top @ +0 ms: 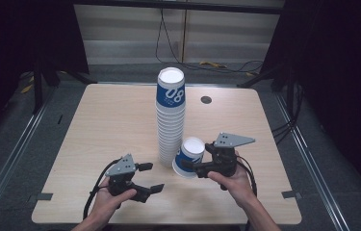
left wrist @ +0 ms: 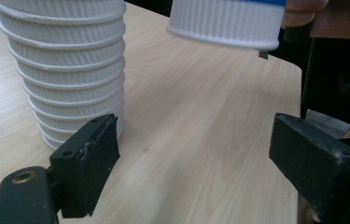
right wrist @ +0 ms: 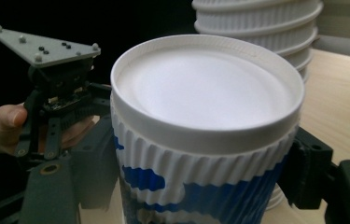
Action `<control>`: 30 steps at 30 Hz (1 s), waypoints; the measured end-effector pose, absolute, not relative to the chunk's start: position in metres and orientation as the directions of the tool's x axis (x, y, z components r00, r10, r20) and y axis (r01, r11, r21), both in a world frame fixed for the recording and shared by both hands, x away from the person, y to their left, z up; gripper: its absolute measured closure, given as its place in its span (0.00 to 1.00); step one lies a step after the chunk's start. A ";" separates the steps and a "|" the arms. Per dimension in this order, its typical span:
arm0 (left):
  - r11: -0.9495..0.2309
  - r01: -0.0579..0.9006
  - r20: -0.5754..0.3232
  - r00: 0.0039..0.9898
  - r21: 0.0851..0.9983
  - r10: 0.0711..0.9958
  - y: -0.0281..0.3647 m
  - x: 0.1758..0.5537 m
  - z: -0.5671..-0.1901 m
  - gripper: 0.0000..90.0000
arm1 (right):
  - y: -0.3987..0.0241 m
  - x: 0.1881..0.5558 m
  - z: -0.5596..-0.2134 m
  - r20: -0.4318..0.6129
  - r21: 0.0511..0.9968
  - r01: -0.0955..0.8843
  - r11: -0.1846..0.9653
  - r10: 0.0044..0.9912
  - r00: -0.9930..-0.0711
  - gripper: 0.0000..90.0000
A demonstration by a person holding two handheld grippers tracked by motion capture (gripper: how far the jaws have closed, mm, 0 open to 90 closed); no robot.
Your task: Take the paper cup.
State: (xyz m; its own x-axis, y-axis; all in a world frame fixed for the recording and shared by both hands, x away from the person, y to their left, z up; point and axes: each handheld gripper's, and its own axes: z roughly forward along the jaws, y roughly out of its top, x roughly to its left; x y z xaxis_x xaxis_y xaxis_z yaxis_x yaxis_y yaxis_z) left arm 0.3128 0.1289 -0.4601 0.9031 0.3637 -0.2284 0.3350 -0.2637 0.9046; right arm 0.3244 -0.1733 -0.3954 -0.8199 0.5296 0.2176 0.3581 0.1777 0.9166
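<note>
A tall stack of cups (top: 171,115) stands on a wooden table (top: 110,125); the right gripper (top: 195,167) clasps a single cup (top: 188,157) beside it, the left gripper (top: 150,177) spread wide.

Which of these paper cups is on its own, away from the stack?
The single cup clamped between the right gripper fingers, just right of the tall stack. All the others are nested there.
</note>
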 end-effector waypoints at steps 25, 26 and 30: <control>-0.256 0.329 -0.264 0.930 0.909 0.258 0.120 0.313 -0.457 0.17 | -0.142 0.317 -0.417 0.265 0.899 0.367 0.238 0.371 -0.890 0.29; -0.258 0.327 -0.260 0.929 0.909 0.263 0.121 0.313 -0.456 0.17 | -0.140 0.317 -0.418 0.263 0.897 0.368 0.245 0.375 -0.889 0.29; -0.244 0.333 -0.269 0.928 0.911 0.259 0.122 0.314 -0.455 0.17 | -0.135 0.316 -0.420 0.260 0.897 0.363 0.253 0.362 -0.895 0.29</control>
